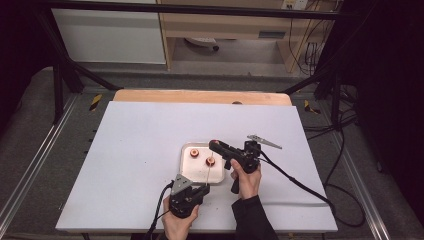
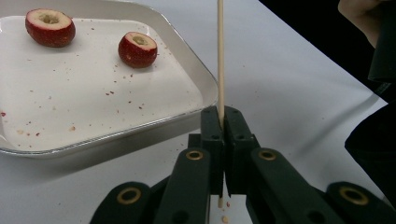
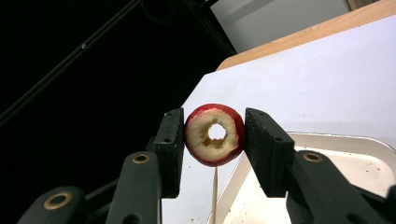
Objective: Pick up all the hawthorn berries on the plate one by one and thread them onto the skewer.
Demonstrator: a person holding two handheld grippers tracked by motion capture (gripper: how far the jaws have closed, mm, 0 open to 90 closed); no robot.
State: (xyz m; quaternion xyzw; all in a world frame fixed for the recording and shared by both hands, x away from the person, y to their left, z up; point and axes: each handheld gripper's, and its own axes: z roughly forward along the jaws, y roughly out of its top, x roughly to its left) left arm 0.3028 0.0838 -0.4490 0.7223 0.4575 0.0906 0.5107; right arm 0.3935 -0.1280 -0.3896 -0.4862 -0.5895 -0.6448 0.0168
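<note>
My right gripper point(image 3: 215, 125) is shut on a small red fruit point(image 3: 205, 140) with a hole cored through its pale flesh. It holds the fruit above the near right part of a white tray point(image 1: 186, 165). My left gripper point(image 2: 223, 116) is shut on a thin wooden skewer point(image 2: 220, 56) that stands upright beside the tray's near rim point(image 2: 205, 93). The skewer's tip point(image 3: 215, 196) shows just below the held fruit. Two more cored red fruits point(image 2: 50, 27) point(image 2: 137, 49) lie in the tray. From above, the left gripper point(image 1: 206, 186) sits near the table's front and the right gripper point(image 1: 215, 145) over the tray.
Red and pale crumbs speckle the tray floor. The white table top point(image 1: 130, 150) spreads wide to the left and behind the tray, with a wooden strip point(image 1: 200, 96) along its far edge. Black cables point(image 1: 300, 185) trail off to the right.
</note>
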